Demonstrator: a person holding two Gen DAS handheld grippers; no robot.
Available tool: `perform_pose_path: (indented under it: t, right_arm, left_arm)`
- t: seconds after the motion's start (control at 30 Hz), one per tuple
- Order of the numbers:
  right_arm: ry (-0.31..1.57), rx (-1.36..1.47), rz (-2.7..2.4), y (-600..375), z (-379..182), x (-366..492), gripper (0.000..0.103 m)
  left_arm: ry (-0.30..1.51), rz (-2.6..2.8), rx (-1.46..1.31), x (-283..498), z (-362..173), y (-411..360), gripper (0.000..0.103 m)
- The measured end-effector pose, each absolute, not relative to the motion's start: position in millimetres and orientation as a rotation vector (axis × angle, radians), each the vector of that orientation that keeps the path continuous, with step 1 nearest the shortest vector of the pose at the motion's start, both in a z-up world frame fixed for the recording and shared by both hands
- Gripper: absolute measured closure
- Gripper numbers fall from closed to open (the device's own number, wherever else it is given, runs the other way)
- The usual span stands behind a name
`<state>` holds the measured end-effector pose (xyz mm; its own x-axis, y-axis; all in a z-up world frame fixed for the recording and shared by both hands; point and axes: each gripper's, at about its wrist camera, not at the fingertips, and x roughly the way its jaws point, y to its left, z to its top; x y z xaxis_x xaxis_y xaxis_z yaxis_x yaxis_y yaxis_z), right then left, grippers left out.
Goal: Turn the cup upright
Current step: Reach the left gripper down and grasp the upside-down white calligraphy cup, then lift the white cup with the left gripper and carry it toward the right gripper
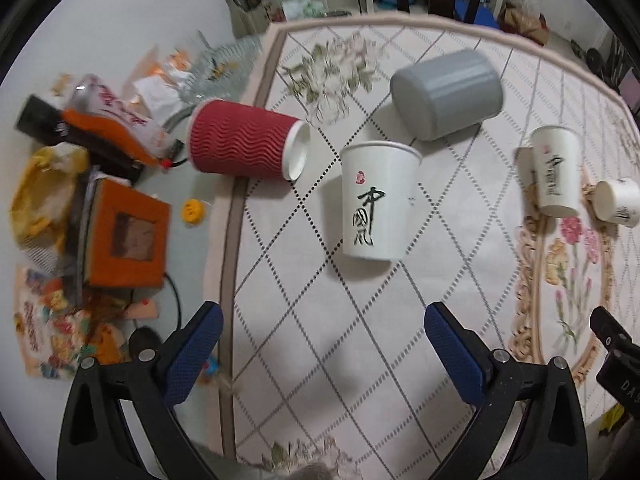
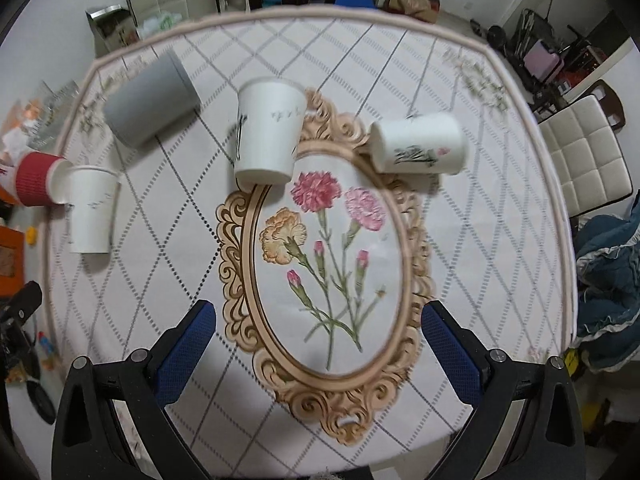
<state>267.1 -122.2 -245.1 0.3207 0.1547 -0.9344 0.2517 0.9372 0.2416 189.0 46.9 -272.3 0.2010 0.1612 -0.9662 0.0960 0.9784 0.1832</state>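
Several cups are on the table. In the left wrist view a white paper cup (image 1: 376, 200) with black writing stands upright ahead of my open, empty left gripper (image 1: 322, 340). A red ribbed cup (image 1: 244, 145) and a grey cup (image 1: 448, 94) lie on their sides. Another white cup (image 1: 556, 170) stands upright at the right and a white cup (image 1: 618, 202) lies beside it. In the right wrist view my right gripper (image 2: 318, 340) is open and empty over the flower print. An upright white cup (image 2: 268, 132) and a lying white cup (image 2: 420, 144) are ahead of it.
Clutter sits on the floor left of the table: an orange box (image 1: 128, 236), packets and a cable. The table's left edge (image 1: 228, 264) is close to my left gripper. Padded chairs (image 2: 588, 160) stand to the right and behind the table. A blue cloth (image 2: 608, 280) lies at right.
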Motion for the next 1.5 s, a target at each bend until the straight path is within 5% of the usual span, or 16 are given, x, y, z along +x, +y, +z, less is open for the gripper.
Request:
perform_pose_path:
  t: [0.43,0.67,1.5]
  right_arm:
    - [1.349,0.341,-0.094,-97.9,-292.8,310.2,0.0]
    - [1.351,0.348,-0.107,-97.9,-296.4,317.2,0.0]
    - [1.287,0.401,-0.077,-139.6,-279.6,261.1,0.0]
  left_arm:
    - [1.394,-0.082,0.154,249.8,-309.3,38.7,0.001]
    - [1.411,-0.103,0.16,272.0,-326.6,33.3,0.046]
    - [1.381,-0.081,0.15,169.9,-270.5,2.2,0.048]
